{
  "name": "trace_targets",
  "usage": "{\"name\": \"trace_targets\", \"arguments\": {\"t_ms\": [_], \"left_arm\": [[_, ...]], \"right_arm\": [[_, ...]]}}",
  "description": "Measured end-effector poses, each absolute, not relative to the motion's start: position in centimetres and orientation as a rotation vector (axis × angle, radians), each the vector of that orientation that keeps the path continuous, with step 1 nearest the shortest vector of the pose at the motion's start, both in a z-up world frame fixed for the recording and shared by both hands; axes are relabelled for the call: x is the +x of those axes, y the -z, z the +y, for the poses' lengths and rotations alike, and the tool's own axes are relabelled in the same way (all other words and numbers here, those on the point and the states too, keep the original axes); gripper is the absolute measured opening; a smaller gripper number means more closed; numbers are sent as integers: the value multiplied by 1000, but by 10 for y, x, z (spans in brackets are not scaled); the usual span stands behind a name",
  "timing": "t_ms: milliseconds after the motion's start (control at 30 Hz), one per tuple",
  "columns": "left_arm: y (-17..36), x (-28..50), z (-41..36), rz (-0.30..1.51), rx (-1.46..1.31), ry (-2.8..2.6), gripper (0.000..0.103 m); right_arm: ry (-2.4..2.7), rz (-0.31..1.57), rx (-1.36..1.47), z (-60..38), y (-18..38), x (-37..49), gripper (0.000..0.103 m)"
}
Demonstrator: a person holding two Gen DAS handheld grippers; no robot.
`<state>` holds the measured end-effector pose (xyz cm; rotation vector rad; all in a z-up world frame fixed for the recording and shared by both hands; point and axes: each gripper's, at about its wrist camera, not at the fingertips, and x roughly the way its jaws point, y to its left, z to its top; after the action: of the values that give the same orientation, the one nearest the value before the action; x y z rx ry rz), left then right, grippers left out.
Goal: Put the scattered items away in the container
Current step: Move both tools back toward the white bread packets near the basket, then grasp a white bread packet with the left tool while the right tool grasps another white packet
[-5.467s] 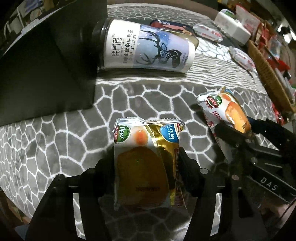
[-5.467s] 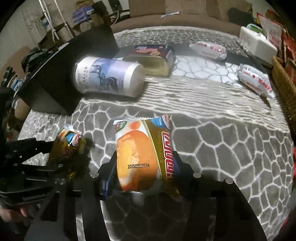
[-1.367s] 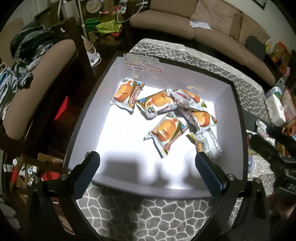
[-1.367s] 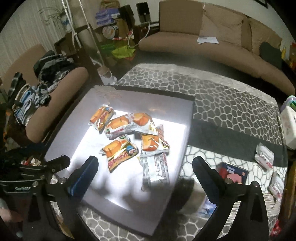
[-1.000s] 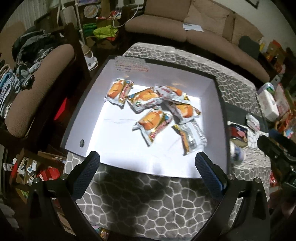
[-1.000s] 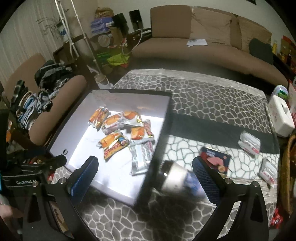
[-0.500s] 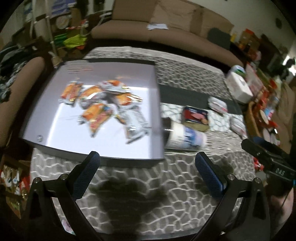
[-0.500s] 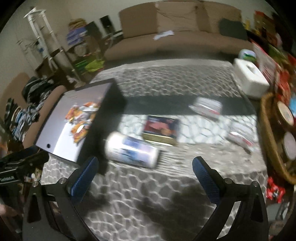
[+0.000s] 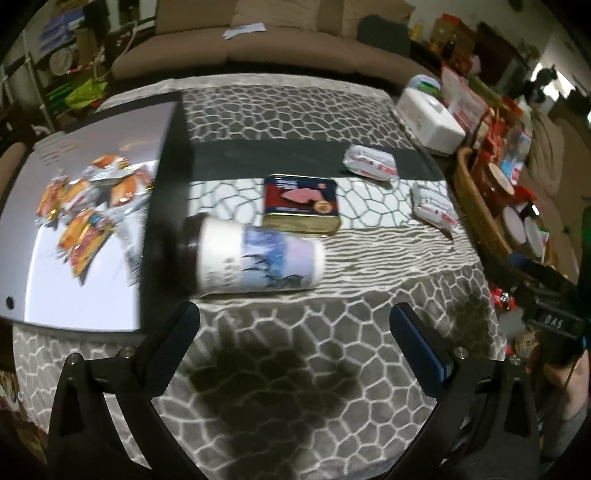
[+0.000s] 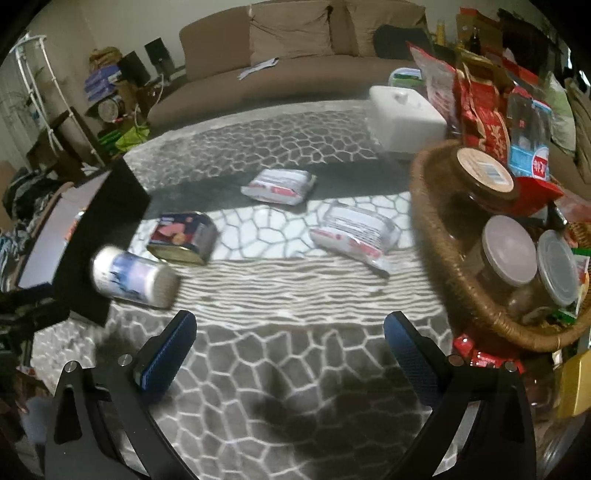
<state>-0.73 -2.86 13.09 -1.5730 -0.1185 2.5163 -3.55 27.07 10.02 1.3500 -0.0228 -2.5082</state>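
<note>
Milk-tea cup, toppled beside container: judged light, crushable, roll-prone, best taken mid-body by left gripper, both jaws spread wide, nothing held.

A long brown fabric sofa with loose back cushions ran along the far side of the room, a sheet of white paper lying on its seat. In front of it stood a table under a grey cloth with a white cobblestone pattern. To the left were a white metal rack, dark cluttered shelves and a brown padded chair heaped with clothes. The wall behind the sofa was pale. Light was dim, with a bright patch at the far right.
</note>
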Motion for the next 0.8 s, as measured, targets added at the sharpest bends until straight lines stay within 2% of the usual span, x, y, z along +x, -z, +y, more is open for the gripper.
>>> {"name": "trace_targets", "arguments": {"t_ms": [667,800], "left_arm": [[-94,-129,48,-108,-1544,-2437,103],[-86,-159,72,-43,-1544,-2431,103]], "right_arm": [[2573,-379,1465,323,-26,-102,103],[2582,-390,1477,322,-17,-115,103]]}}
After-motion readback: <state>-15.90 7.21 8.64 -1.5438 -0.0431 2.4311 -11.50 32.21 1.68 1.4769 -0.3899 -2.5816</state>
